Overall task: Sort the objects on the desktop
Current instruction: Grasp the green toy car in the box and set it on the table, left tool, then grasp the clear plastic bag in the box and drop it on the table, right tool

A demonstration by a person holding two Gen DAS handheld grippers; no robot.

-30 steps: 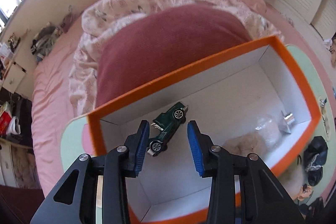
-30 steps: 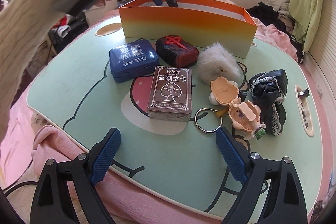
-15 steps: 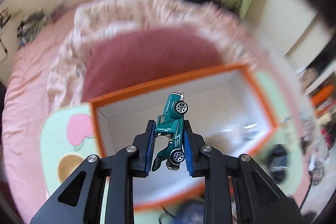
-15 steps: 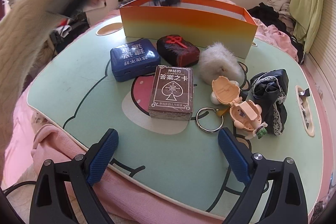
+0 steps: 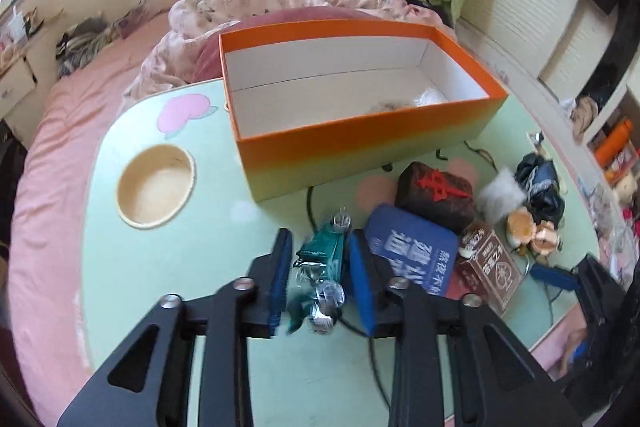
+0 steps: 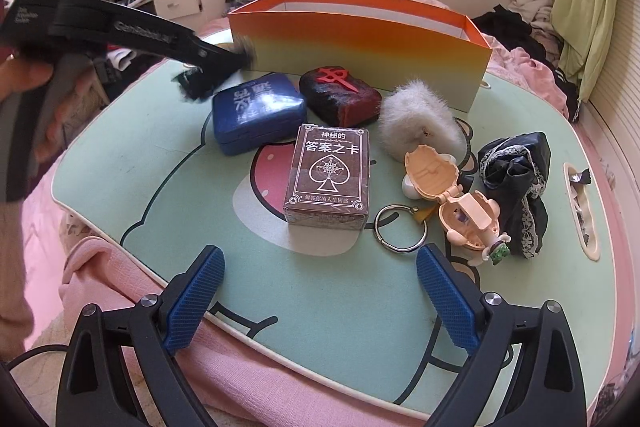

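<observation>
While the orange box (image 5: 360,143) stands on the worktop (image 5: 160,247) beyond it, the left claw (image 5: 320,275) is opening around the blurred green toy car (image 5: 324,263). Right claw (image 6: 320,299) is spread wide, holding nothing.

The right gripper (image 6: 318,301) hangs over the desk's (image 6: 132,163) near edge, its blue fingers (image 6: 192,301) spread wide with nothing between them. Just beyond lies a brown card box (image 6: 328,179). Farther off sit a blue case (image 6: 258,113) and a dark block (image 6: 340,95) with a red character, in front of the orange box (image 6: 360,39). To the right are a white fluff ball (image 6: 420,123), a key ring (image 6: 400,227), a peach toy (image 6: 452,195) and black lace cloth (image 6: 516,179). At far left the blurred left gripper (image 6: 200,71) is held in a hand (image 6: 24,79).
</observation>
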